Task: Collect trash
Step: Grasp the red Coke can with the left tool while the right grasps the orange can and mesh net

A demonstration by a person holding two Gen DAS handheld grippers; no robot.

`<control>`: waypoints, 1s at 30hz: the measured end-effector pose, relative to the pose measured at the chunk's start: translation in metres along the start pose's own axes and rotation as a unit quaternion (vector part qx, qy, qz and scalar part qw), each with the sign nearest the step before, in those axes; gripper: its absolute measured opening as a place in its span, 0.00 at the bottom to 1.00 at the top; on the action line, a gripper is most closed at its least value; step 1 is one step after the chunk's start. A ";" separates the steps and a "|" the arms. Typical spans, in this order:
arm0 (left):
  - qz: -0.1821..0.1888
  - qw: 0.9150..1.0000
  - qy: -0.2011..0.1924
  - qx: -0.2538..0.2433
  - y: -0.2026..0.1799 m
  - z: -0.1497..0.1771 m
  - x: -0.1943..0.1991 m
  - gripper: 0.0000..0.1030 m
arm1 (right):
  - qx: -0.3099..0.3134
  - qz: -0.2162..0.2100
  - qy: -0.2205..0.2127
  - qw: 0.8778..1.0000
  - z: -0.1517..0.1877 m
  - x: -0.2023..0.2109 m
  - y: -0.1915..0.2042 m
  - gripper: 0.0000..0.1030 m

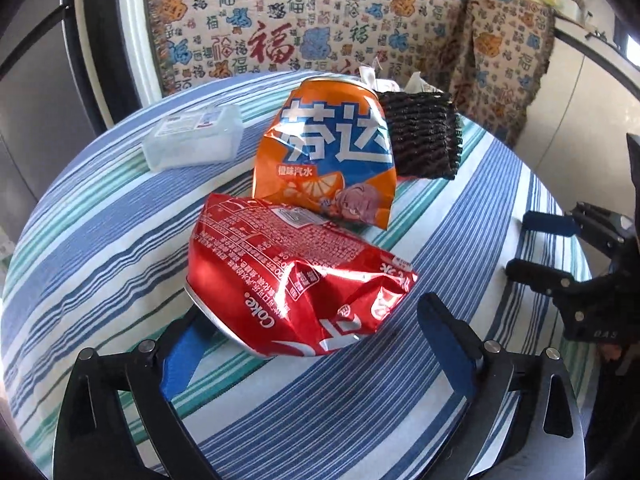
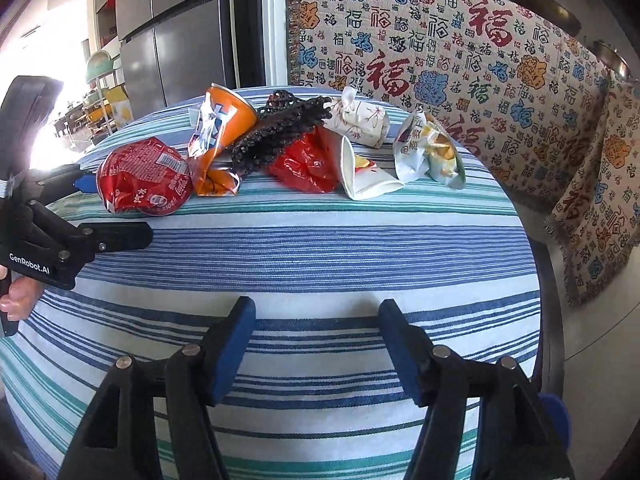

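A crushed red Coke can (image 1: 296, 276) lies on the striped table, also in the right wrist view (image 2: 144, 176). My left gripper (image 1: 316, 340) is open, its fingers on either side of the can, not closed on it. A crushed orange Fanta can (image 1: 324, 152) stands behind it (image 2: 218, 136). A black foam net (image 1: 424, 136) lies beside that (image 2: 276, 136). A red wrapper (image 2: 308, 164), a paper cup (image 2: 364, 176), a tissue pack (image 2: 360, 120) and a snack bag (image 2: 428, 152) lie further right. My right gripper (image 2: 316, 336) is open and empty over bare cloth.
The round table has a blue and green striped cloth (image 2: 320, 248). A clear plastic box (image 1: 196, 140) sits at the far left. A patterned blanket (image 2: 460, 52) covers the seat behind. A fridge (image 2: 176, 32) stands back left. The right gripper shows at the left view's right edge (image 1: 532, 248).
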State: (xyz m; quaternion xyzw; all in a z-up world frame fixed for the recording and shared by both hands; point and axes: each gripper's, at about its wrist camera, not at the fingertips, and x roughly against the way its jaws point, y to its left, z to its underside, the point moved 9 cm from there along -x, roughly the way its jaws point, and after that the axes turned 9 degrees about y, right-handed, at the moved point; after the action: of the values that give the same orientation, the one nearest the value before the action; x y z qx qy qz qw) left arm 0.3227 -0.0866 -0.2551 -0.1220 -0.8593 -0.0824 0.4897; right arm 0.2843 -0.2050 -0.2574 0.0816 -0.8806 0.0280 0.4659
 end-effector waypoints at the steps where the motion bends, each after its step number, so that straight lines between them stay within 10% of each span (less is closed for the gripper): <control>1: -0.001 1.000 -0.004 0.009 0.000 -0.002 0.001 0.96 | 0.001 -0.001 0.000 1.000 -0.005 -0.001 -0.001 0.64; 12: -0.032 0.994 0.006 0.107 0.034 -0.009 -0.013 0.97 | 0.003 -0.002 0.000 1.000 -0.008 -0.004 -0.005 0.63; 25: -0.041 0.998 0.028 0.028 0.040 0.008 -0.010 0.99 | -0.023 -0.008 0.041 0.999 -0.013 -0.011 -0.011 0.66; 30: -0.055 0.995 0.021 0.076 0.055 -0.007 -0.015 0.99 | 0.038 -0.045 0.056 0.997 -0.028 -0.024 0.036 0.66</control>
State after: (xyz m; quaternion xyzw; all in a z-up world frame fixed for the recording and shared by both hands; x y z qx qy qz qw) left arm 0.3519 -0.0381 -0.2635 -0.0352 -0.8579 -0.0465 0.5104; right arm 0.3141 -0.1631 -0.2607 0.1375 -0.8470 0.0449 0.5116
